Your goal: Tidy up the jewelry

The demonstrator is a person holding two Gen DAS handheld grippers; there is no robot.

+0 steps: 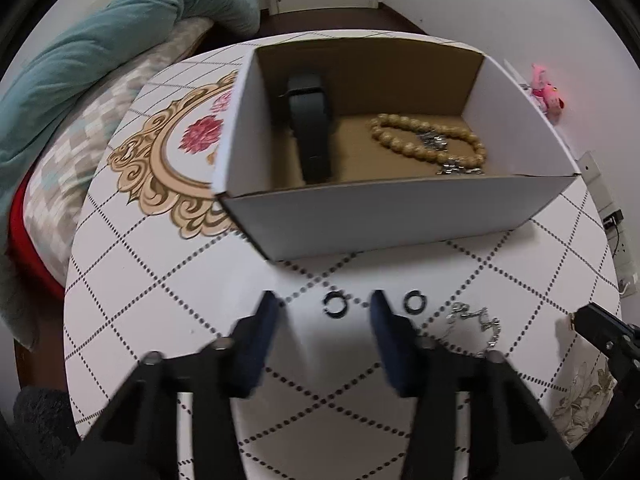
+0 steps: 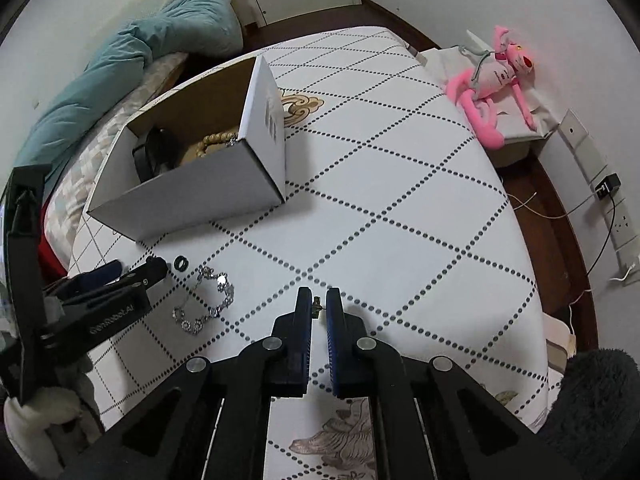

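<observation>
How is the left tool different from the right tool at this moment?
The left tool is open, its fingers set wide either side of a black ring on the table; the right tool is nearly shut, pinching a small metal piece. The left one sits close in front of the box; the right one is farther from it. Both have blue-padded fingers.

The right gripper (image 2: pixel 318 307) pinches a tiny metal piece (image 2: pixel 317 305) between nearly closed jaws above the tabletop (image 2: pixel 400 200). A silver chain (image 2: pixel 208 304) lies just left, near the cardboard box (image 2: pixel 192 184).
</observation>
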